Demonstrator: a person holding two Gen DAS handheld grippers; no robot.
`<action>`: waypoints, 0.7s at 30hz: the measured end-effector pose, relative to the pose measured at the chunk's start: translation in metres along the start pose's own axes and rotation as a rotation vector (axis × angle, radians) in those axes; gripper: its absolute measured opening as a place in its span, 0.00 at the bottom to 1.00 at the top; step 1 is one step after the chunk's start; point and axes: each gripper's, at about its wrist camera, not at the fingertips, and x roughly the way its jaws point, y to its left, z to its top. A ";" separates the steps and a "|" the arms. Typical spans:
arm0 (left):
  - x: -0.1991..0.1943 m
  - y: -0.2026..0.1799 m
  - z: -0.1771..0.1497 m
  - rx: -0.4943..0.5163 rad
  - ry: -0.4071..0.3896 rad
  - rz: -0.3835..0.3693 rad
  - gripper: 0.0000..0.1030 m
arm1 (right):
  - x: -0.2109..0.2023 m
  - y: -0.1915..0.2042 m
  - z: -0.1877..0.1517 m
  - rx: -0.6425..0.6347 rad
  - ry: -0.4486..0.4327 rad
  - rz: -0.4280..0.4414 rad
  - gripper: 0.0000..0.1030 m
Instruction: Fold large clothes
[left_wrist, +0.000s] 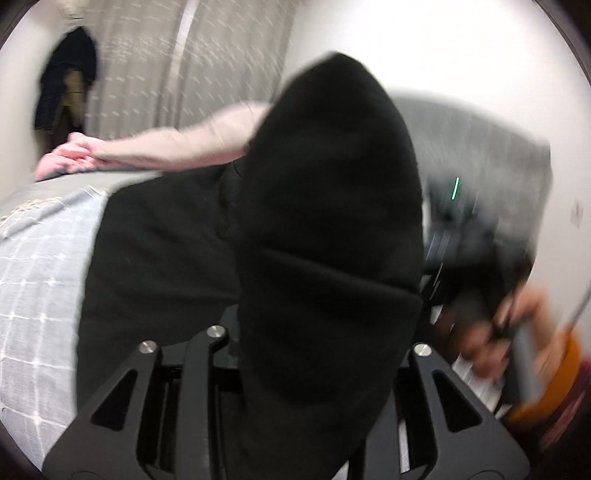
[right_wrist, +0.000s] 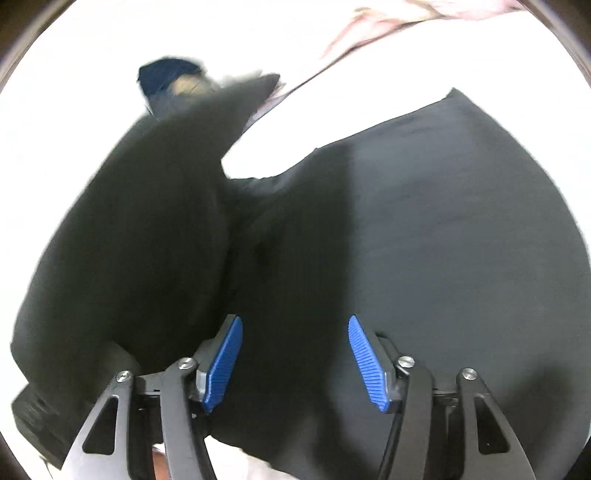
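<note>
Holding black garment (left_wrist: 325, 229) in left gripper (left_wrist: 317, 354); right gripper (right_wrist: 295, 354) jaws apart.

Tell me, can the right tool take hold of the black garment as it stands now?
Probably yes. The right tool is open, its blue pads apart, and the black garment spreads directly ahead of it with nothing between. Whether cloth already lies between the pads I cannot tell.

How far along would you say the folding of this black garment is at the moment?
Early on. Nothing looks folded yet: the black garment lies partly spread on the bed. In hand: the left gripper lifts a bunched part. The right gripper is open above the cloth. Every fold remains, and the pink garment is untouched.
</note>
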 end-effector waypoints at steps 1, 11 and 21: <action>0.012 -0.008 -0.008 0.053 0.056 0.003 0.35 | -0.009 -0.011 0.003 0.016 -0.014 -0.015 0.60; -0.009 -0.036 -0.026 0.287 0.184 -0.136 0.74 | -0.024 -0.050 0.005 0.177 0.007 0.186 0.73; -0.090 0.016 -0.003 0.073 0.022 -0.153 0.89 | 0.006 -0.016 -0.004 0.088 0.076 0.120 0.77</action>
